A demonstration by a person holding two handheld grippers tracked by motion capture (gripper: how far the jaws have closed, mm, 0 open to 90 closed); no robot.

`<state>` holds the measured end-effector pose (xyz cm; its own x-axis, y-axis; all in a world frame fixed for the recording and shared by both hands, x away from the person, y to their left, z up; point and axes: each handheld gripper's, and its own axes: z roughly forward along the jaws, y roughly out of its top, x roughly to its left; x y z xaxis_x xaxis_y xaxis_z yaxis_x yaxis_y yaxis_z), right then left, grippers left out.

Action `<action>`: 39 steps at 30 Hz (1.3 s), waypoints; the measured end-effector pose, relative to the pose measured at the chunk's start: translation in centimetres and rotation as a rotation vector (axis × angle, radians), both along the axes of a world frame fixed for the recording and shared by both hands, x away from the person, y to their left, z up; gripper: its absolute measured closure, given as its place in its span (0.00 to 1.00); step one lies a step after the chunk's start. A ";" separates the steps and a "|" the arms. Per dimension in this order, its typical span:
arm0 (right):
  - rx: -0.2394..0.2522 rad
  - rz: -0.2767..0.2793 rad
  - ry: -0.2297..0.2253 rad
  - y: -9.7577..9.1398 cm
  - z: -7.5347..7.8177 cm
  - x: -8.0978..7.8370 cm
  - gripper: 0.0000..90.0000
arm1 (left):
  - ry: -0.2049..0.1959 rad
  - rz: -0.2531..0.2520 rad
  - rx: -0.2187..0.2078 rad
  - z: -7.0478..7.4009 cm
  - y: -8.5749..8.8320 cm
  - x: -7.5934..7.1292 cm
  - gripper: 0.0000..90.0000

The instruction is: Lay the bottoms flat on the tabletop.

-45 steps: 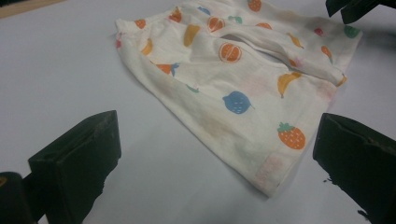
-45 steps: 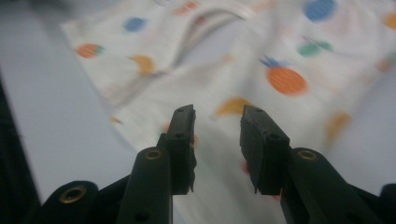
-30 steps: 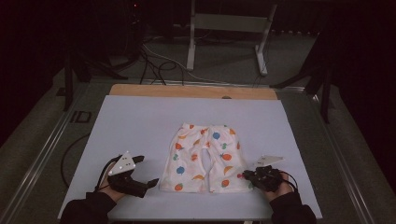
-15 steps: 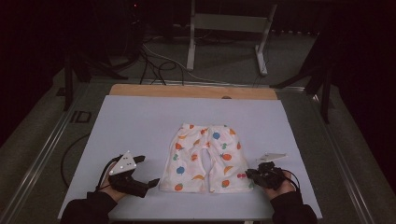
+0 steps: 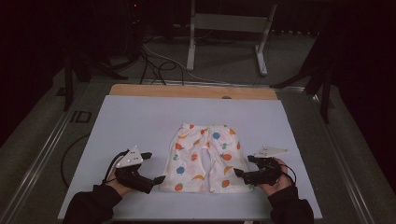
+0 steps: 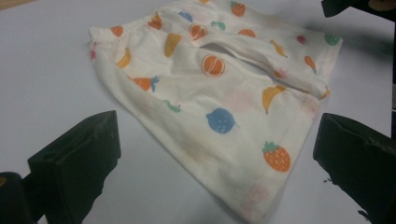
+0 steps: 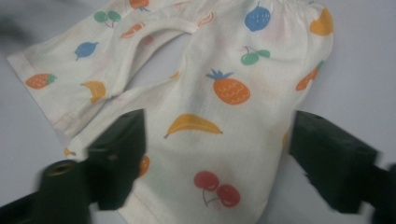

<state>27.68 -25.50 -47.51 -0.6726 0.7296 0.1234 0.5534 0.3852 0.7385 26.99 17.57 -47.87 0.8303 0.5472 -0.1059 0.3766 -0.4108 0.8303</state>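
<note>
The white desk (image 5: 140,121) has lots of bare room all around the little white cloth shorts with fruit pictures (image 5: 203,158). Only the shorts lie flat in the way, between both hands.

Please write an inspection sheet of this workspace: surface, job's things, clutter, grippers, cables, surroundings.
Surface: white table top, wooden strip along its far edge.
Job's things: fruit-print shorts lying flat near the front edge, waistband at the far end, leg hems toward the person.
Clutter: nothing seen.
Grippers: left gripper open, beside the shorts' left hem, not touching. Right gripper open, its jaws have just been opening; they stand on either side of the right leg hem without pressing on it.
Cables: one trails from each gripper; a loose bundle lies on the floor beyond the table.
Surroundings: dark room, white metal stand behind the table.
</note>
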 end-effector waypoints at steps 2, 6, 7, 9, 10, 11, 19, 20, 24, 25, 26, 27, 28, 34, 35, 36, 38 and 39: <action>-0.004 0.015 -0.014 0.1 0.2 0.2 0.16 | -0.001 -0.002 0.009 0.1 -0.3 0.4 0.01; -0.024 0.027 -0.052 0.7 0.6 0.9 0.16 | -0.001 -0.001 0.013 0.4 -0.6 1.3 0.00; -0.024 0.027 -0.052 0.7 0.6 0.9 0.16 | -0.004 0.001 0.014 0.5 -0.7 1.6 0.00; -0.031 0.022 -0.061 0.9 0.7 1.0 0.16 | -0.007 0.007 0.016 0.8 -0.9 2.2 0.00; -0.029 0.024 -0.087 1.2 1.1 1.7 0.16 | -0.008 0.000 0.018 1.0 -1.2 2.8 0.00; -0.029 0.019 -0.096 1.3 1.2 2.0 0.16 | -0.011 0.001 0.022 1.2 -1.4 3.1 0.00; -0.021 -0.004 -0.139 1.8 2.4 4.5 0.16 | -0.017 0.020 -0.006 2.1 -2.5 5.9 0.00; -0.018 -0.010 -0.136 1.8 2.4 4.9 0.16 | -0.024 0.023 -0.009 2.1 -2.7 6.2 0.00; 0.007 -0.026 -0.130 1.9 2.5 6.0 0.16 | -0.008 0.038 -0.009 2.1 -3.2 7.3 0.00; 0.010 -0.031 -0.135 1.9 2.6 6.8 0.17 | 0.013 0.049 -0.009 2.0 -3.6 8.0 0.00; 0.014 -0.029 -0.134 1.8 2.6 7.2 0.17 | 0.013 0.049 -0.009 2.0 -3.6 8.0 0.00; 0.009 -0.040 -0.128 1.9 2.6 7.7 0.17 | 0.016 0.059 0.007 2.0 -4.0 8.6 0.00; 0.008 -0.055 -0.126 1.9 2.5 8.1 0.17 | 0.016 0.066 0.018 2.0 -4.2 8.8 0.00; 0.026 -0.093 -0.069 1.9 2.1 10.8 0.16 | 0.033 0.096 0.016 1.8 -4.6 11.2 0.01; 0.035 -0.098 -0.061 2.0 1.9 11.2 0.17 | 0.046 0.100 0.019 1.7 -4.6 11.7 0.02; 0.035 -0.099 -0.043 2.1 1.8 11.6 0.17 | 0.046 0.100 0.019 1.7 -4.6 11.7 0.02; 0.030 -0.090 -0.030 2.2 1.7 11.9 0.17 | 0.072 0.107 0.016 1.4 -4.8 12.9 0.02; 0.015 -0.098 -0.021 2.5 1.4 12.4 0.20 | 0.079 0.115 0.021 1.2 -4.9 13.3 0.03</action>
